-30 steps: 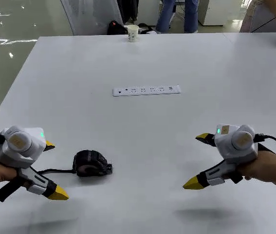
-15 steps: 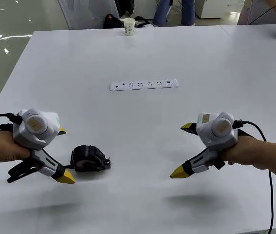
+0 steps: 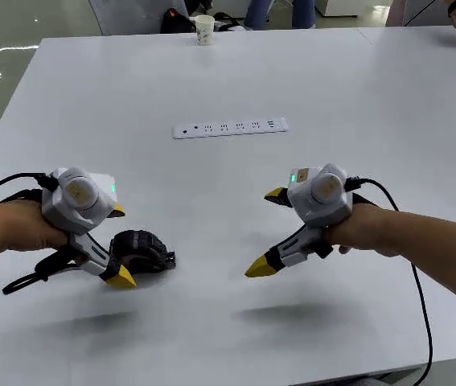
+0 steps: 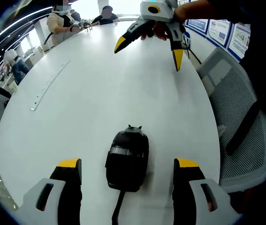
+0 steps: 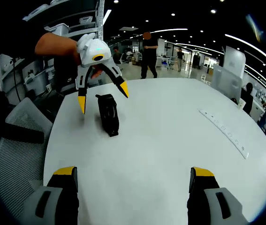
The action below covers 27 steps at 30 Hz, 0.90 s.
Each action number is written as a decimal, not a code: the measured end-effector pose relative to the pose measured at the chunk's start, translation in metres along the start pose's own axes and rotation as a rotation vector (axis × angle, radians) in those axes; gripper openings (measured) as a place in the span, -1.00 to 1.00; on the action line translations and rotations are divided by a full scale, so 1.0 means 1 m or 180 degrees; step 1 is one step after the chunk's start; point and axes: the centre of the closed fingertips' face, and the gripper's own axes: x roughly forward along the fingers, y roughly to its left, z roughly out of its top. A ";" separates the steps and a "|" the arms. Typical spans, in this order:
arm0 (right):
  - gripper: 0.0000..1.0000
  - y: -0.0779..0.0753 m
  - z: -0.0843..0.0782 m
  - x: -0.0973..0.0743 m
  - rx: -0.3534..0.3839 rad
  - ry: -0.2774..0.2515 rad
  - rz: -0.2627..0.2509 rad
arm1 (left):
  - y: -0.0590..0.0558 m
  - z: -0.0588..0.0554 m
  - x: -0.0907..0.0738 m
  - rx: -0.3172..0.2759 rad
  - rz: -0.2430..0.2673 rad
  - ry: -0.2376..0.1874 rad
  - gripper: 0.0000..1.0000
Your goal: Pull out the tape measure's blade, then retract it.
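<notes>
The tape measure (image 3: pixel 141 251) sits on the counter (image 3: pixel 372 104), blade fully in. Its small hook tab points away from the left tool (image 3: pixel 119 245), and its black strap (image 4: pixel 118 206) trails back btwn that tool's jaws. Left tool is spread wide, one jaw on each side of the case w/ gaps both sides, touching nothing. It's prob lined up so that closing pins the body and stops it sliding during the pull. The right tool (image 3: pixel 267 231) hangs over bare counter well apart from the tape measure, on the hook side, jaws also apart and holding nothing. It faces the tab, so I'd guess it's meant to pinch that and draw the blade off. Farther up the counter from the tape measure lie a power strip (image 3: pixel 230 127) and, past it, a paper cup (image 3: pixel 204 29), both out of the pull line.
</notes>
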 end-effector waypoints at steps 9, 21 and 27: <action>0.98 0.012 0.018 0.025 -0.0185 0.0049 0.0142 | -0.003 0.003 0.012 0.0148 -0.0025 0.0106 0.21; 0.98 0.024 0.027 0.056 -0.0197 0.0122 0.0307 | 0.006 -0.003 0.023 0.0286 0.0063 0.0330 -0.34; 0.93 0.022 0.027 0.062 -0.0189 0.0153 0.0319 | 0.005 -0.003 0.023 0.0281 0.0010 0.0296 -0.35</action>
